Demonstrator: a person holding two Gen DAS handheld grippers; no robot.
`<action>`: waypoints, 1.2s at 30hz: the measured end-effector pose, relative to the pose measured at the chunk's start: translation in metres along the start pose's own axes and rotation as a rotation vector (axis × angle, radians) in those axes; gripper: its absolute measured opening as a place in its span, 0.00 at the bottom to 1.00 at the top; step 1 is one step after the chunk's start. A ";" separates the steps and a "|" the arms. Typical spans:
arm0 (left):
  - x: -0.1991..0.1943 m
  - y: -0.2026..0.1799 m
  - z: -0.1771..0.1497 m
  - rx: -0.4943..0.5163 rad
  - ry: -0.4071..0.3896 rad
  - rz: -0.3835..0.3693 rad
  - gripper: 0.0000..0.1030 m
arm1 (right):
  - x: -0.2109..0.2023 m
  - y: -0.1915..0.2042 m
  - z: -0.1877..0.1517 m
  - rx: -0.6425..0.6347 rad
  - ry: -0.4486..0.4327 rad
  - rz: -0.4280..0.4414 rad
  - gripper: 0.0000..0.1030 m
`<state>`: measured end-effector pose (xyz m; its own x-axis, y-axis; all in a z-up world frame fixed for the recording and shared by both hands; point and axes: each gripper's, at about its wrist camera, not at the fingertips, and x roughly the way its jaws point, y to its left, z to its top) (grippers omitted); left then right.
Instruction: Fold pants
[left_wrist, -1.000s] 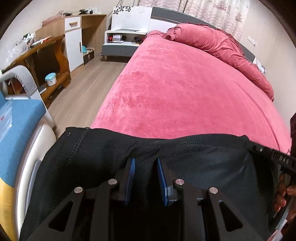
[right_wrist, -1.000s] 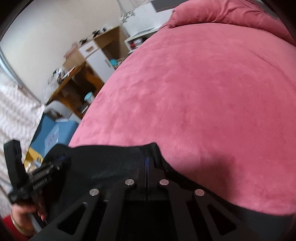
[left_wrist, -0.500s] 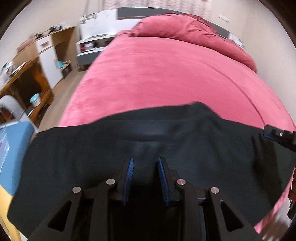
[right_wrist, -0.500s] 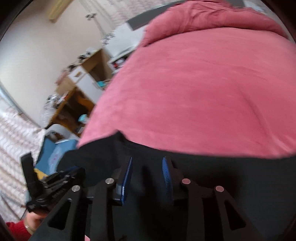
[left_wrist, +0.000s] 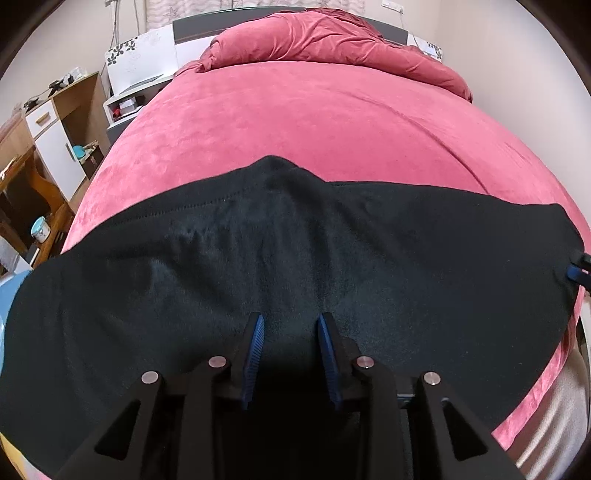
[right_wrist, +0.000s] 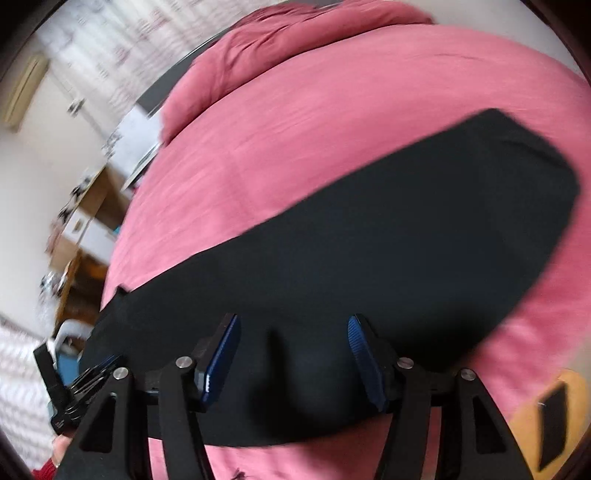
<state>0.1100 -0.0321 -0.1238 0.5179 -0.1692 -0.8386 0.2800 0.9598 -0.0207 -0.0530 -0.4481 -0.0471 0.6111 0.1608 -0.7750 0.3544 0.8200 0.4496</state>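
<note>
Blue pads (left_wrist: 255, 354) of the left gripper (left_wrist: 290, 332) stand a narrow gap apart right at the bottom of the left wrist view, over the near part of the black pants (left_wrist: 295, 266); the jaws have just been opening a little, dark cloth shows between them, and whether the pads press on it cannot be told. In the right wrist view the right gripper (right_wrist: 291, 334) has its jaws spread wide, having just been opening, with the pants (right_wrist: 369, 258) below and between them but no pad touching the cloth. That view is blurred. The pants lie spread as one long dark band across the near edge of the pink bed (left_wrist: 314, 125), one end hanging past the bed's near left corner, the other reaching toward its right edge, where the tip of the right gripper (left_wrist: 580, 267) shows at the cloth's end. A small peak of cloth rises in the middle of the band's far edge, and a stitched seam runs along that edge to the left. In the right wrist view the left gripper (right_wrist: 70, 384) shows at the lower left, with a hand (right_wrist: 61, 448) and a red sleeve below it. Farther off, a rumpled red quilt (left_wrist: 332, 40) lies along the head of the bed. To the left of the bed stand a wooden desk (left_wrist: 29, 177), a white cupboard door (left_wrist: 55, 147) and a white nightstand (left_wrist: 129, 96). Curtains (right_wrist: 110, 44) hang at the far wall.
</note>
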 end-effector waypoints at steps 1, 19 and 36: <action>0.000 0.000 -0.001 -0.004 -0.001 -0.001 0.30 | -0.011 -0.019 0.003 0.023 -0.018 -0.017 0.60; -0.004 -0.013 -0.015 0.020 0.008 0.027 0.32 | -0.023 -0.201 0.011 0.697 -0.341 0.241 0.69; -0.012 0.005 -0.013 -0.069 0.024 -0.055 0.32 | -0.033 -0.169 0.065 0.598 -0.354 0.166 0.20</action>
<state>0.0946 -0.0226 -0.1212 0.4837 -0.2173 -0.8478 0.2507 0.9625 -0.1036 -0.0869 -0.6275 -0.0687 0.8478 -0.0135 -0.5301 0.5020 0.3422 0.7943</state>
